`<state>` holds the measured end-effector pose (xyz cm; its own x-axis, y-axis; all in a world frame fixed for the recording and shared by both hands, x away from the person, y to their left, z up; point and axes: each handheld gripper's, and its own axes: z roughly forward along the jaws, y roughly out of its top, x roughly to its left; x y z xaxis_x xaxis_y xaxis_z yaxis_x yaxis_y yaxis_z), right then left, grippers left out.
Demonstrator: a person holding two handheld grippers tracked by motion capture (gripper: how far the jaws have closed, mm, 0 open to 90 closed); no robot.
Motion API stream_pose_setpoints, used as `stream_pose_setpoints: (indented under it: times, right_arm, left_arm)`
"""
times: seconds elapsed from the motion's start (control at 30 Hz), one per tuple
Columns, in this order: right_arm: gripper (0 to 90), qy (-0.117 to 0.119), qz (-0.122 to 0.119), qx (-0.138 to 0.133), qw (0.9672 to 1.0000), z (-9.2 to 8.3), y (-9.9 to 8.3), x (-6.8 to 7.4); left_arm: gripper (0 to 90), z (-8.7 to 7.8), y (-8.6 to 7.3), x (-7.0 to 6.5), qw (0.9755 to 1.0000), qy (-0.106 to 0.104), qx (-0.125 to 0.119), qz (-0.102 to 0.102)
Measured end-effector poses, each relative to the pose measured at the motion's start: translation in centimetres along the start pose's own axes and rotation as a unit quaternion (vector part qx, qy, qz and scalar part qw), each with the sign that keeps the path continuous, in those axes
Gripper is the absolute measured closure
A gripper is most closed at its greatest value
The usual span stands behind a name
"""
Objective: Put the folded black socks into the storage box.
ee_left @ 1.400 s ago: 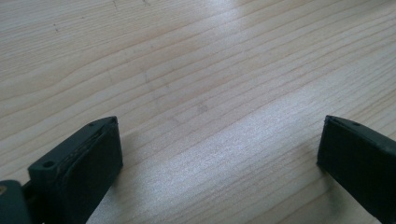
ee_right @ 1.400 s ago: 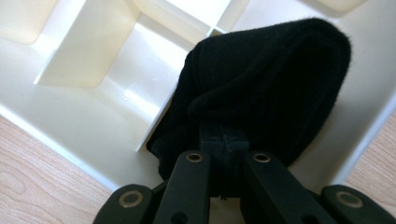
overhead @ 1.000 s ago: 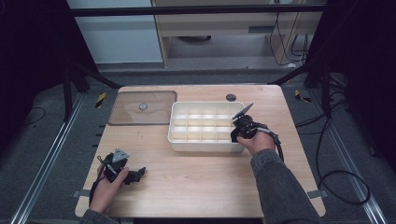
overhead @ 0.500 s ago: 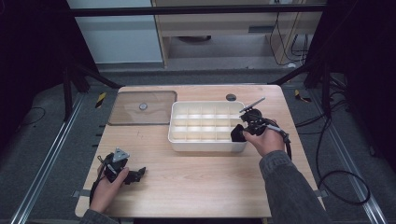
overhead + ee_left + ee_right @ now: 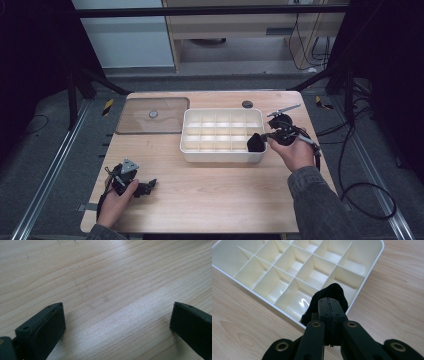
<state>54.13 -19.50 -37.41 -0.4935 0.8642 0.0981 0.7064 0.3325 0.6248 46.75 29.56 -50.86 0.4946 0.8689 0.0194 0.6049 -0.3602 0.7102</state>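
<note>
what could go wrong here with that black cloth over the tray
1. The right gripper pinches only one edge of the black cloth, so the rest hangs loose and could drape across a divider or the tray's near wall rather than into one compartment.
2. The left gripper rests open on the table, away from the tray, so a snag could drag the tray.

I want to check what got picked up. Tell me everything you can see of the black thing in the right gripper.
The black thing looks like a small piece of soft, matte fabric, bunched into a rounded lump with folds; what it is exactly cannot be told. The right gripper has its jaws shut on it, so it bulges out above and beside the tips. It hangs at the near right corner of the white divided tray, over the rim there. Whether it touches the tray cannot be told.
</note>
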Motion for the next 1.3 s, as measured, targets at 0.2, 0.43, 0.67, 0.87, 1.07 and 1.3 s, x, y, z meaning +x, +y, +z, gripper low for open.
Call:
stream_pose_setpoints:
  times: [0.2,0.43,0.67,0.87,1.07,1.3]
  right_arm:
    - [90.0,0.014,0.011,-0.028,0.9994,-0.8,-0.2,-0.3]
    - [90.0,0.021,0.013,-0.040,0.9989,-1.6,-0.5,-0.5]
    - [90.0,0.018,0.013,-0.045,0.9988,-1.8,-0.1,-0.7]
    - [90.0,0.013,0.015,-0.051,0.9985,-2.2,-0.2,-0.8]
    - [83.7,0.013,0.022,-0.072,0.9970,-3.0,-1.0,-0.9]
    - [56.2,0.000,0.039,-0.084,0.9957,-3.2,-2.6,-1.2]
  left_arm:
    - [0.0,0.0,0.0,0.0,1.0000,0.000,0.001,0.002]
    - [0.0,0.0,0.0,-0.1,1.0000,0.001,0.002,0.002]
    - [0.0,0.0,0.0,-0.1,1.0000,0.001,0.002,0.002]
    - [0.0,0.0,0.0,-0.1,1.0000,-0.001,0.000,0.002]
    - [0.0,0.0,0.0,-0.2,1.0000,-0.004,0.000,0.006]
    - [0.0,0.0,0.0,-0.4,1.0000,-0.006,-0.001,0.007]
